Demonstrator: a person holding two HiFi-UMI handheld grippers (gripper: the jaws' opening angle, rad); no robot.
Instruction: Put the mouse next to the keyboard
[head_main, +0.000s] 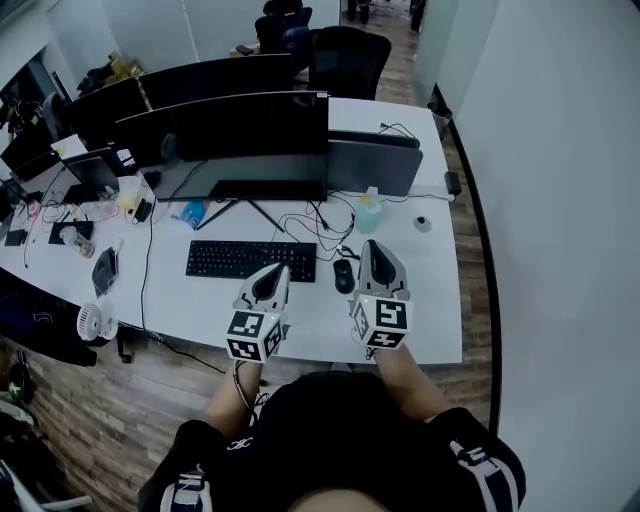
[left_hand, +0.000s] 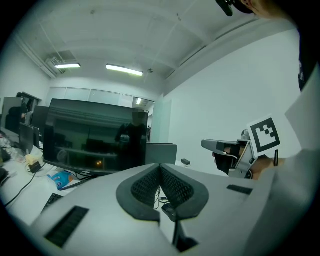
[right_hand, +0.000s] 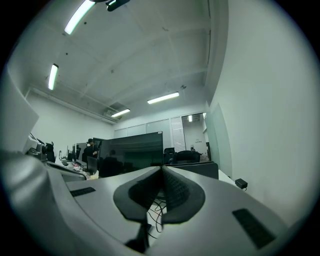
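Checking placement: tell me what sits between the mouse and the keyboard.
Nothing: the head view shows only bare desk between the keyboard and the mouse.

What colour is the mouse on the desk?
The mouse is black. It shows best in the head view.

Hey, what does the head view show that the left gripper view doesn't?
Only the head view: the whole keyboard with the mouse lying just off its right end, a small fan at the desk edge, and the wooden floor.
Only the left gripper view: the ceiling lights, and the left gripper seen close, jaws together on nothing.
Both: the big monitor, the white desk and the right gripper.
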